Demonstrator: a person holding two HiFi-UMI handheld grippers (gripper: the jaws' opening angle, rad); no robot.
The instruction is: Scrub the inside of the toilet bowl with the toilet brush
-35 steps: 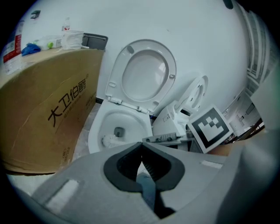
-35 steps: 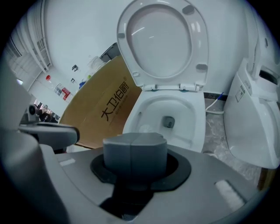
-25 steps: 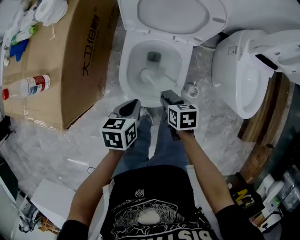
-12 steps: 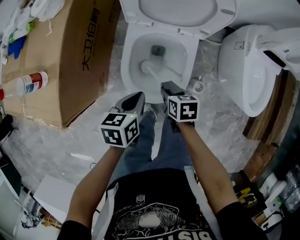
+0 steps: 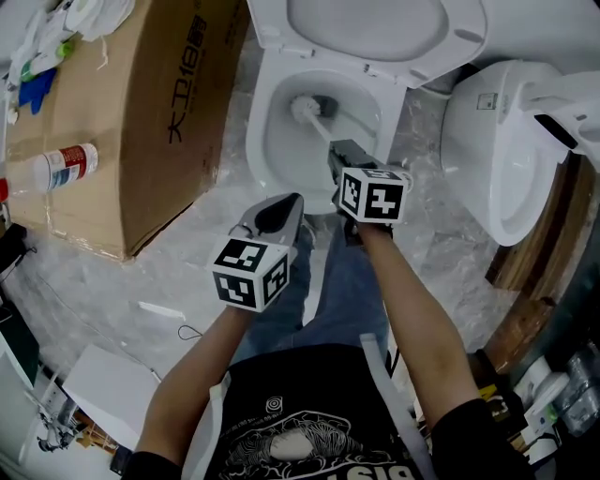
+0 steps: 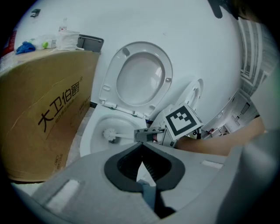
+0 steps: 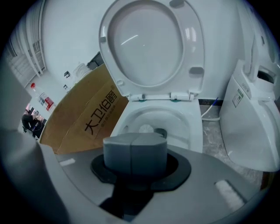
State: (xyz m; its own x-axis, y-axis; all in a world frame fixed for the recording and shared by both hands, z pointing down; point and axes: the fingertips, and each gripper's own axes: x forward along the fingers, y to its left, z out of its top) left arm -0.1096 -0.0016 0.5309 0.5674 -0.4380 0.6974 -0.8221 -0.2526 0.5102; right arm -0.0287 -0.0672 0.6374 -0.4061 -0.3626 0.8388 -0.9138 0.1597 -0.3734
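The white toilet bowl (image 5: 257,141) stands open, its seat and lid (image 5: 375,28) raised. A white toilet brush (image 5: 302,106) has its head deep inside the bowl next to the dark drain. The thin handle runs back to my right gripper (image 5: 342,152), which is shut on it over the bowl's near rim. The left gripper view shows the brush (image 6: 109,134) held by the right gripper (image 6: 143,135). In the right gripper view the brush head (image 7: 146,128) shows just past the gripper (image 7: 134,138). My left gripper (image 5: 289,201) hangs shut and empty before the bowl.
A large cardboard box (image 5: 141,122) stands close on the bowl's left, with a red-capped bottle (image 5: 61,164) and cleaning items on top. A second white toilet (image 5: 497,141) lies at the right. The person's jeans-clad legs stand right before the bowl.
The brush head has moved from the bowl's near left wall toward the drain at the back. My left gripper has drawn back slightly from the rim.
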